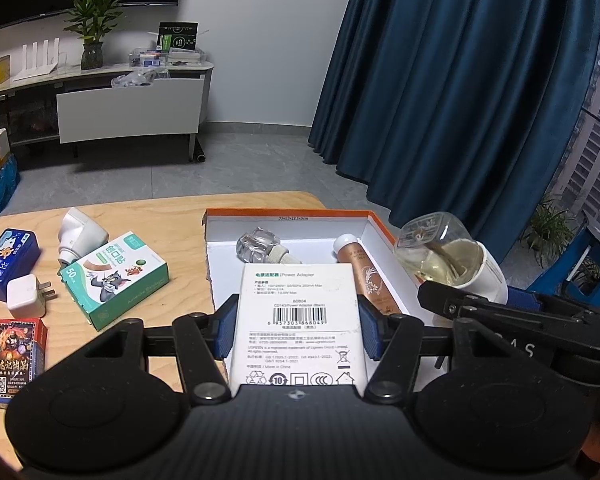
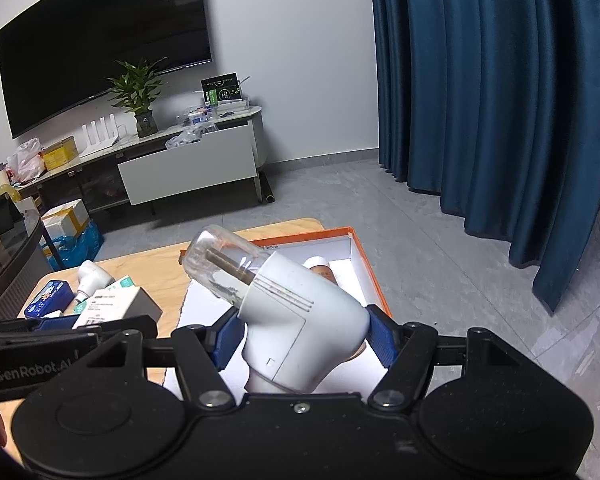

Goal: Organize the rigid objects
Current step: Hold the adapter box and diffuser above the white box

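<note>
Currently both grippers are loaded over the orange-rimmed box (image 1: 374,222). Left gripper (image 1: 296,326) clamps the white adapter carton (image 1: 298,316) by its long edges: light, stiff, crushable card. Right gripper (image 2: 306,338) clamps the white vaporizer (image 2: 296,320) at its plastic body; its clear liquid bottle (image 2: 220,258) looks fragile and slippery, so hold the body.

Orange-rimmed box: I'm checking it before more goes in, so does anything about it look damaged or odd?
Yes. The orange-rimmed box has a ragged, torn left wall, its edge jagged rather than straight. The glass bottle and copper tube inside look intact.
</note>
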A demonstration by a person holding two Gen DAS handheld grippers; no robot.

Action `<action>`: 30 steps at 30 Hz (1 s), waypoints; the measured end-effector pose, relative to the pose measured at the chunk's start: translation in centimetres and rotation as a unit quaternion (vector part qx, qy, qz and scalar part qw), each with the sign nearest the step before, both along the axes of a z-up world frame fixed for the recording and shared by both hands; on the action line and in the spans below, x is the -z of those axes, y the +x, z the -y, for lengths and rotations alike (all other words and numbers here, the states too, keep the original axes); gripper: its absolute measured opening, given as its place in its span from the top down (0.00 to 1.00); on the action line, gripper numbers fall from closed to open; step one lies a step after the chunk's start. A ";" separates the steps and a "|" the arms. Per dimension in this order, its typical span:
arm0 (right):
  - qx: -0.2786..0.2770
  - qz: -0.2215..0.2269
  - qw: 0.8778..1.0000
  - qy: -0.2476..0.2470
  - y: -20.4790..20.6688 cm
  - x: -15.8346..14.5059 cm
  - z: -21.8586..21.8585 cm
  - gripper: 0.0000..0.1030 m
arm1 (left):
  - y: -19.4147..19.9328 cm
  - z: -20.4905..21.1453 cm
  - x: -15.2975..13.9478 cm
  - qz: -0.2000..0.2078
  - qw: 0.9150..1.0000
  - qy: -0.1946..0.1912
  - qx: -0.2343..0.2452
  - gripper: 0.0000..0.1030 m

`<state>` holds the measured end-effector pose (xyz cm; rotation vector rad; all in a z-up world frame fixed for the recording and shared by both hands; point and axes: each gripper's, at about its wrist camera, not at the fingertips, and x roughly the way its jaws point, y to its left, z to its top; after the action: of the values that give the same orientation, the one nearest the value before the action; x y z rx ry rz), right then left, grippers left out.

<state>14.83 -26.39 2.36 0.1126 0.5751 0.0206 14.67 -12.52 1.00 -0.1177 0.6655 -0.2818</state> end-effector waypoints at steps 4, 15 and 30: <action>-0.001 0.000 1.000 0.000 0.1 0.0 -0.1 0.23 | 0.0 0.0 0.0 0.001 1.000 -0.001 0.002 0.42; -0.003 0.001 1.000 -0.001 0.1 -0.1 -0.2 0.23 | -0.1 0.0 0.1 0.000 1.000 -0.001 0.002 0.42; -0.001 0.002 1.000 -0.003 0.2 -0.1 0.0 0.23 | -0.1 0.3 0.3 0.001 1.000 0.001 0.006 0.42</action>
<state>15.04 -26.37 2.45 0.1052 0.5712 0.0212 14.61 -12.78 0.74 -0.1126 0.6654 -0.2924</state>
